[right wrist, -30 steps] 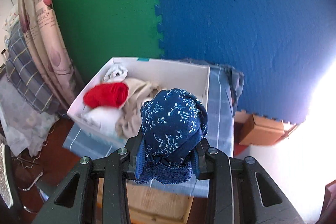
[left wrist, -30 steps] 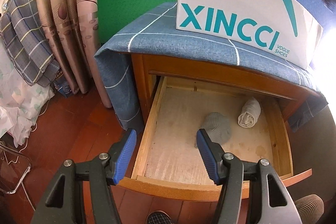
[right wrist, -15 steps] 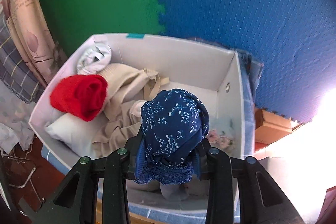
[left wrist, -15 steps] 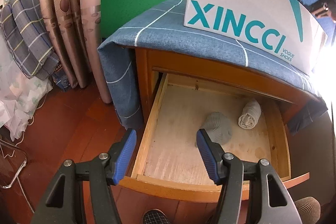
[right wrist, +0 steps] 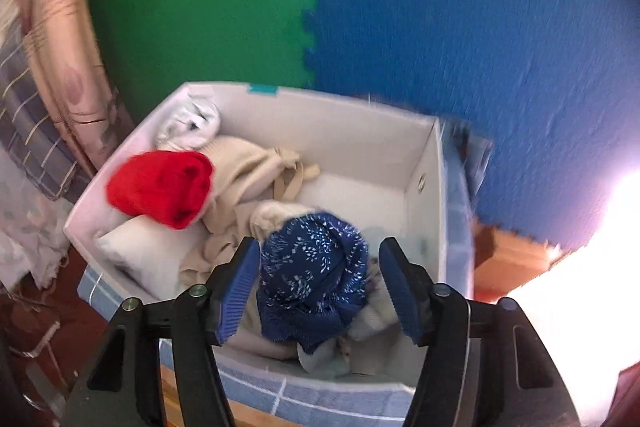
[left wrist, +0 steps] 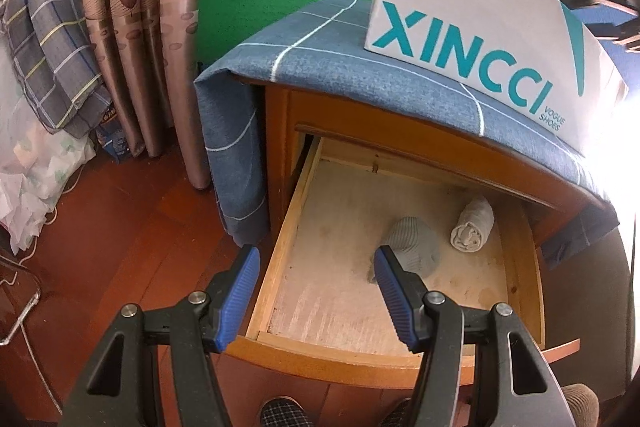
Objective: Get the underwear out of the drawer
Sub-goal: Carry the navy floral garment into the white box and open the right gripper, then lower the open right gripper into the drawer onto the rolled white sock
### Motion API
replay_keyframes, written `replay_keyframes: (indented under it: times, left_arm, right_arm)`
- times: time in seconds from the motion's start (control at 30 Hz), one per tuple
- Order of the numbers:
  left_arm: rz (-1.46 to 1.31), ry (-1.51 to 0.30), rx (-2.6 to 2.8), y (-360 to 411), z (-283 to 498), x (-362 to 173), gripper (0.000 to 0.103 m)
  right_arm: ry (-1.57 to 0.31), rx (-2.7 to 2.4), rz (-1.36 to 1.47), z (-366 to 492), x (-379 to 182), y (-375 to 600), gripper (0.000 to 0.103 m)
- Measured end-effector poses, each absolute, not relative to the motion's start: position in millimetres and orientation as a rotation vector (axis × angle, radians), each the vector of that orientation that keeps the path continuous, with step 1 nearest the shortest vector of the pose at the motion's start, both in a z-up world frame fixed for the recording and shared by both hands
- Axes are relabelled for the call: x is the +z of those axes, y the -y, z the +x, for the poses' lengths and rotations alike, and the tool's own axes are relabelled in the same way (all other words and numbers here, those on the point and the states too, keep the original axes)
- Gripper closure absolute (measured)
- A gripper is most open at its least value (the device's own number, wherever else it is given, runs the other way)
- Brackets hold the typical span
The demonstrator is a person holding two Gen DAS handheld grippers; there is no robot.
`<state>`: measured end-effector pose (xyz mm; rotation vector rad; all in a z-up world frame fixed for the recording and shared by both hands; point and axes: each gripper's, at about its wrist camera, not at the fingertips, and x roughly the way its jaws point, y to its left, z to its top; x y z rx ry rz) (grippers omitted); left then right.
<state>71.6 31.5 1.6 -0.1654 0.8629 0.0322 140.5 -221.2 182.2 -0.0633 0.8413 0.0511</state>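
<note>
The dark blue, white-flowered roll of underwear [right wrist: 312,275] sits in the white cardboard shoe box [right wrist: 424,183] on the cloth-covered wooden bedside cabinet [left wrist: 360,123], among a red rolled garment [right wrist: 164,187] and beige and white cloth. The right gripper [right wrist: 314,287] points steeply down over it, its jaws opening, with the roll between them and a clear gap at the right pad; the left pad is so close that contact cannot be told. In the open wooden drawer [left wrist: 280,243] two pieces remain: a grey ribbed bundle [left wrist: 412,243] in the middle and a pale beige roll [left wrist: 472,225] near the back right. Both look light, soft and easily squashed, likely to unroll if pinched at a loose edge, so a hold across the thick middle seems best. The left gripper [left wrist: 316,295] hovers angled down over the drawer's front left, jaws wide and holding nothing, its right pad in line with the grey bundle.
</note>
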Motion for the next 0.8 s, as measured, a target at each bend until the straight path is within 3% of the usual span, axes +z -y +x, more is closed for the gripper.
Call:
replay_keyframes:
  times: [0.3,0.53,0.8]
  left_arm:
    - [-0.206,-0.866,0.034,-36.0,71.2,2.1,0.042]
    - [-0.264,-0.875,0.037,-44.6,70.5,1.0,0.042]
    - [-0.291,-0.886,0.036,-48.6,72.9,-0.6,0.042]
  right_arm:
    - [-0.753,0.231,-0.270,50.5,200.6,192.2,0.043]
    - [-0.872,0.367,-0.429,-3.0,135.5,158.4,0.049]
    - [-1.062,0.319,-0.398,0.4,46.7,170.2,0.054]
